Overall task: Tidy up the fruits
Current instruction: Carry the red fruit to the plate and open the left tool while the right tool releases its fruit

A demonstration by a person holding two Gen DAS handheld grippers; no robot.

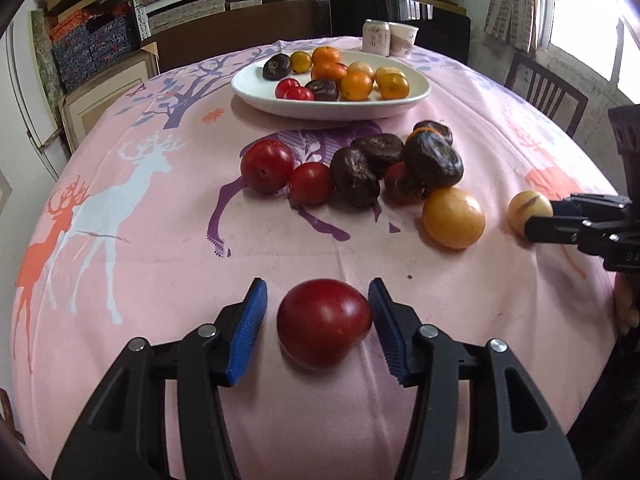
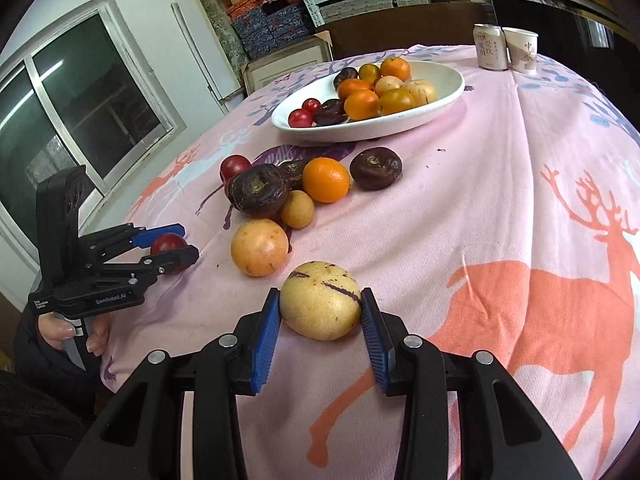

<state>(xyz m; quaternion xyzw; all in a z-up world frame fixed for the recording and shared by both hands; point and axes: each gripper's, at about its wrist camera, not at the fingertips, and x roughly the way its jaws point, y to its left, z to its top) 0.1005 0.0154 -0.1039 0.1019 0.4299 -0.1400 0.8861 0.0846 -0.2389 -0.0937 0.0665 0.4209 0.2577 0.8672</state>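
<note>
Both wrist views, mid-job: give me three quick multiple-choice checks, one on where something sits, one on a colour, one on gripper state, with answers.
1. Where are the can and cup?
A. On the plate
B. Beyond the plate, at the table's far edge
C. Beside the left gripper

2. What colour is the fruit between the left gripper's fingers?
A. Dark red
B. Orange
C. Pale yellow

3. How does the right gripper stand?
A. Closed on nothing
B. Out of view
C. Pads against the pale streaked fruit, which sits on the cloth

Answers:
1 B: both stand behind the white plate, side by side.
2 A: the red plum lies between the blue pads with gaps on both sides.
3 C: in the right wrist view both pads meet the fruit's sides.
</note>
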